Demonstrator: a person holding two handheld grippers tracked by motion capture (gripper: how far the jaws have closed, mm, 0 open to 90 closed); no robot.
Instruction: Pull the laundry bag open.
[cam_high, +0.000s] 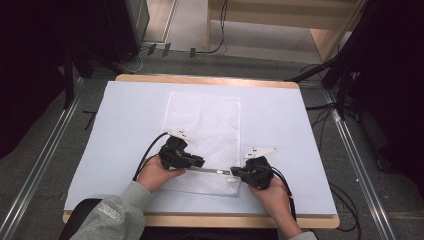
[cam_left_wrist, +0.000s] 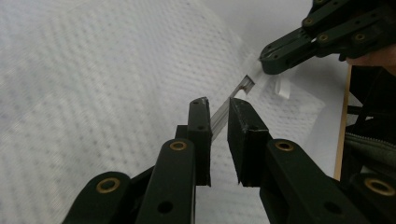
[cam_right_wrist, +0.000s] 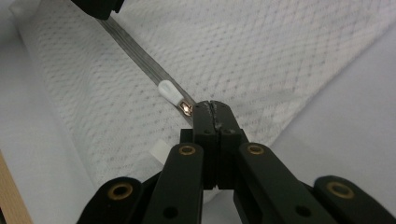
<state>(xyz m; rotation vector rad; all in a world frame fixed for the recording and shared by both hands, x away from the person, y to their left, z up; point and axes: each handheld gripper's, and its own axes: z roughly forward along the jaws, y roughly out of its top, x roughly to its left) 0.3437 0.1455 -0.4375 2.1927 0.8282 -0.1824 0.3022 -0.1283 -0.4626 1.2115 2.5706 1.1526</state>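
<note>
Two grippers work at the near edge of our worktop (cam_high: 280, 107), where a white mesh bag (cam_high: 205, 125) lies flat at the middle. Along the bag's near end runs a grey zipper (cam_right_wrist: 140, 53). Our left gripper (cam_left_wrist: 218, 116) has its jaws parted, straddling the zipper strip with a gap on either side. Our right gripper (cam_right_wrist: 212, 106) is clenched tight at the zipper's end, just beside the white pull tab (cam_right_wrist: 170, 91).

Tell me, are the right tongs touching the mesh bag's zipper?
Touching. The right gripper view shows the right tongs closed on the zipper strip of the mesh bag, just behind the white pull.
</note>
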